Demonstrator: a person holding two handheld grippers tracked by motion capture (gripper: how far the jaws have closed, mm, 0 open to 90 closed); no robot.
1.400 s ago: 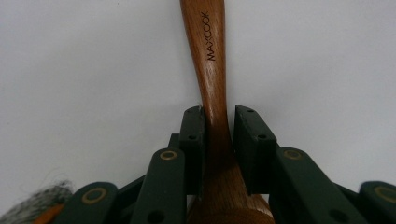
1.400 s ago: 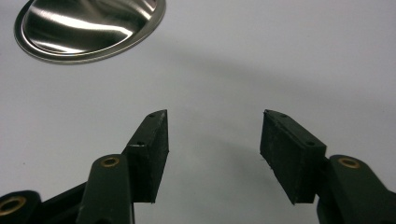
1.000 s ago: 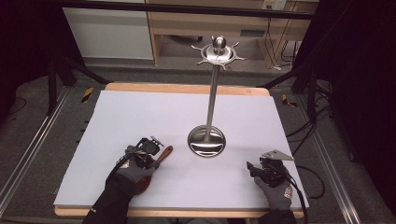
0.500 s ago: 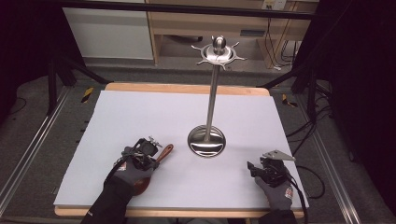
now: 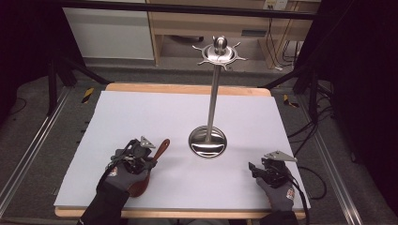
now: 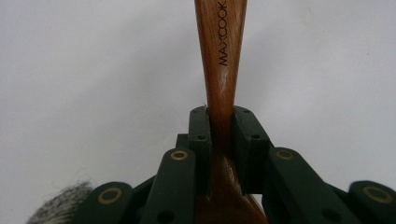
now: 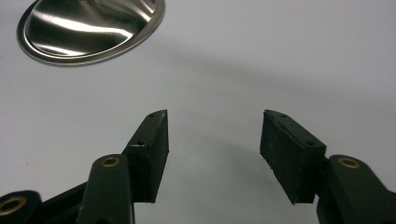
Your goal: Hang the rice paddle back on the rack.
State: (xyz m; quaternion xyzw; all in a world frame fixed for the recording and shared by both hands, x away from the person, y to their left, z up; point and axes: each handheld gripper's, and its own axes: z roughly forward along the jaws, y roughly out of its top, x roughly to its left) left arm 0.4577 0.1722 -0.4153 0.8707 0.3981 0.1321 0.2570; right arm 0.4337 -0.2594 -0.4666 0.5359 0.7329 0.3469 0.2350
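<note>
Near the table's front edge, left gripper (image 6: 219,140) clamped on wooden spoon (image 6: 220,56); right gripper (image 7: 212,140) gaping, holding nothing, by steel stand's dish-shaped base (image 7: 88,28).

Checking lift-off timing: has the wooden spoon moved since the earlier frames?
Yes. The wooden spoon, clamped in the left gripper, has edged toward the stand's base, its handle tipped higher.

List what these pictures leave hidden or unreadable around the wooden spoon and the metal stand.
- Wooden spoon bowl: high view, mostly covered by the left tool and gloved hand.
- Spoon handle tip: left gripper view, cut off by the top edge.
- Metal stand hooks: high view, too small to count.
- Stand base: right gripper view, cut by the top edge.
</note>
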